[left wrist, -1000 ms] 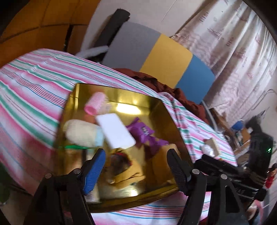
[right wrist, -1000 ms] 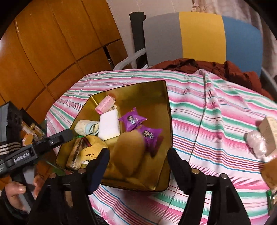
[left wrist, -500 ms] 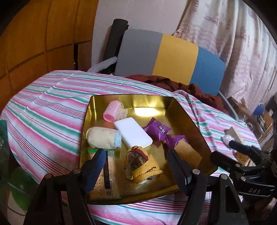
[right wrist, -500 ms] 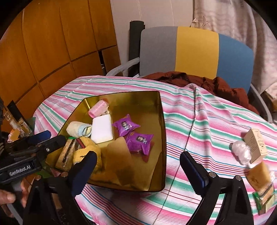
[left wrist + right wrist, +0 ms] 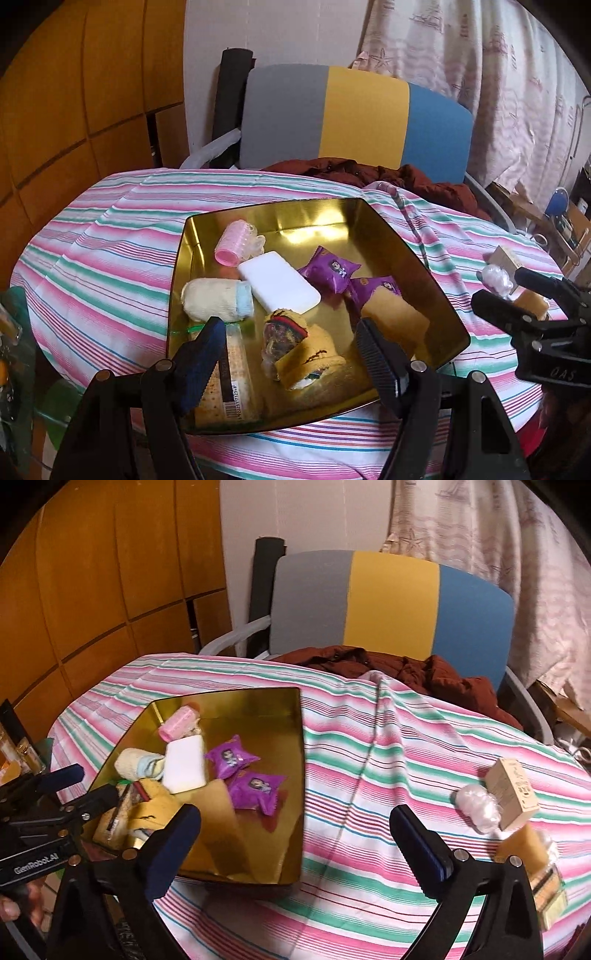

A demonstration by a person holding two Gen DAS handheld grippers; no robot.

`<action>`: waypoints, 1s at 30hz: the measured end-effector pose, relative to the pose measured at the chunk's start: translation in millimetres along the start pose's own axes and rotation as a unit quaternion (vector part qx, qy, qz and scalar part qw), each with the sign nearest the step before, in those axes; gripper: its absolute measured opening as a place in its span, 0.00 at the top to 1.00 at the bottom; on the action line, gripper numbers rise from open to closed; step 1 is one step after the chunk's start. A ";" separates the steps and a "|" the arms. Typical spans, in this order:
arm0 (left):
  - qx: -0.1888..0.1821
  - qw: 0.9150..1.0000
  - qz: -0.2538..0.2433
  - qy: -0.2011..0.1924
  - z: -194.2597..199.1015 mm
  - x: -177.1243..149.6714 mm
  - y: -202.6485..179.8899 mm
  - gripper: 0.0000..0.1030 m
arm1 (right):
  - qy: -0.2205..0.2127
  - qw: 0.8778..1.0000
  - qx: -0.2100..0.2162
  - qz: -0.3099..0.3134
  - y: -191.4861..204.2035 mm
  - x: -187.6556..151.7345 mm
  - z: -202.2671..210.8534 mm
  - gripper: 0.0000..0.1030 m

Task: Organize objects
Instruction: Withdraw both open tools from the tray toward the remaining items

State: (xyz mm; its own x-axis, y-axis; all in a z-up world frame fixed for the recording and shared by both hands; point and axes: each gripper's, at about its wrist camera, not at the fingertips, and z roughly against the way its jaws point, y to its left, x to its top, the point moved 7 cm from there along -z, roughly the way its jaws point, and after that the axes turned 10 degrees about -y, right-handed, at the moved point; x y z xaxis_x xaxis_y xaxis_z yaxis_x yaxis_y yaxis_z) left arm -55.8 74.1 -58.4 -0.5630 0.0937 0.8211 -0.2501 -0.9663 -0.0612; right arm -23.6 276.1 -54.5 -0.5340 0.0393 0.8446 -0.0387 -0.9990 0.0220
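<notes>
While both grippers hang empty, right gripper point(image 5: 295, 843) spread wide, left gripper point(image 5: 291, 354) half-spread over shallow gold metal tray point(image 5: 413, 254), you aim ahead-right at small clear crinkled plastic bundle point(image 5: 476, 806) beside tan cardboard box point(image 5: 511, 794): likely light, squashy, slippery. Pinch mid-bulge, gently.

Your left claw point(image 5: 290, 354) covers the near end of the cracker pack point(image 5: 231, 373) and part of the tin's front rim point(image 5: 456, 338). Your right claw point(image 5: 295, 845), seen in the left wrist view, hides part of the small box point(image 5: 508, 258) and the yellow item behind it. In the right wrist view, the snack packs point(image 5: 546, 882) at the bench's right edge sit half behind your claw's arm; their print is too blurred to read.
</notes>
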 end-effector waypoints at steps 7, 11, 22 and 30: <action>-0.009 1.000 -0.012 -0.001 -1.4 1.0 -10.1 0.27 | 0.009 0.999 -0.034 -0.016 -33.4 -5.7 3.7 0.00; -0.013 1.000 -0.018 0.000 -1.7 0.8 -15.0 0.26 | 0.013 0.998 -0.053 -0.020 -53.3 -8.0 6.1 0.00; -0.075 0.997 -0.021 -0.004 -0.4 5.9 -38.5 0.26 | 0.023 0.986 -0.137 -0.096 -164.4 -11.5 31.6 0.00; -0.125 0.991 -0.037 0.001 -1.4 14.9 -76.2 0.27 | -0.025 0.928 -0.266 -0.261 -314.2 -28.8 79.4 0.00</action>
State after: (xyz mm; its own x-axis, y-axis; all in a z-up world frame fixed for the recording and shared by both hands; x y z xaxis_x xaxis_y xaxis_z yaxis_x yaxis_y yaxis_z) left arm -46.3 149.5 -42.3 -0.5373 0.1619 0.8277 -0.4780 -0.8670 -0.1407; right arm 71.0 587.2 -43.3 -0.2855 0.5000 0.8177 -0.6990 -0.6923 0.1792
